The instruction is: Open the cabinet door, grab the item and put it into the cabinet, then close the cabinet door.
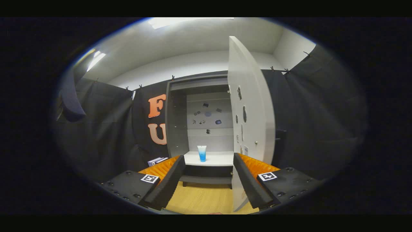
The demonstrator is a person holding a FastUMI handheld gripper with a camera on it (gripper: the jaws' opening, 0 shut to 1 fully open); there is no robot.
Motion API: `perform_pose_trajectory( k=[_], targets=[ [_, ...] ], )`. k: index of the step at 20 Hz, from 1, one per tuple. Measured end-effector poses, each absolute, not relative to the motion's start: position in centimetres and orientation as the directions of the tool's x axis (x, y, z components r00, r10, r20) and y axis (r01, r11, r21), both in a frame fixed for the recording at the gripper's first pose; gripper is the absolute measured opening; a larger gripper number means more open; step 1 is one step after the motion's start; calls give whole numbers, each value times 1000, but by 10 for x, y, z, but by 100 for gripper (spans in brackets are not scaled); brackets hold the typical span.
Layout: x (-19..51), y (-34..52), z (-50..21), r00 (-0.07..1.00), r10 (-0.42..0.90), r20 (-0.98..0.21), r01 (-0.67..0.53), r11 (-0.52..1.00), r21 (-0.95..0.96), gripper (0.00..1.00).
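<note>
Jaws spread wide and gripping nothing: my gripper (208, 175) hangs over the wooden table (201, 199), its fingers (167, 180) pointing at the cabinet (177, 122). Just beyond the fingertips, between them, a white shelf (219, 158) carries the cup (201, 153), a clear tumbler tinted blue toward its base, standing upright inside the cabinet. To the right, the white cabinet door (249, 109) stands swung open toward me, close beside my right finger. Small dark patches dot the cabinet's back wall (209, 129).

cup (202, 153) on shelf (219, 159) inside cabinet (176, 129), door (249, 106) swung right
</note>
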State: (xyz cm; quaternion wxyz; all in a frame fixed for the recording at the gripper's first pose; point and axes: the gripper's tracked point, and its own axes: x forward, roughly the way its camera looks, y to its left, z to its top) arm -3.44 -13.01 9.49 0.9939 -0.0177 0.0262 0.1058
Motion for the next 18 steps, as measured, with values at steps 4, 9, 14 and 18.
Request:
perform_pose_trajectory(
  k=[4,9,14,18],
  targets=[
    [-59,-179,105,985,168,-37,-169,986,-1,96],
    [-50,-251,112,1000,16,-10,-17,999,-36,98],
    [-13,-280,106,999,-31,-35,29,998,-49,96],
    [-7,-275,106,999,-16,-39,14,999,-39,97]
  ],
)
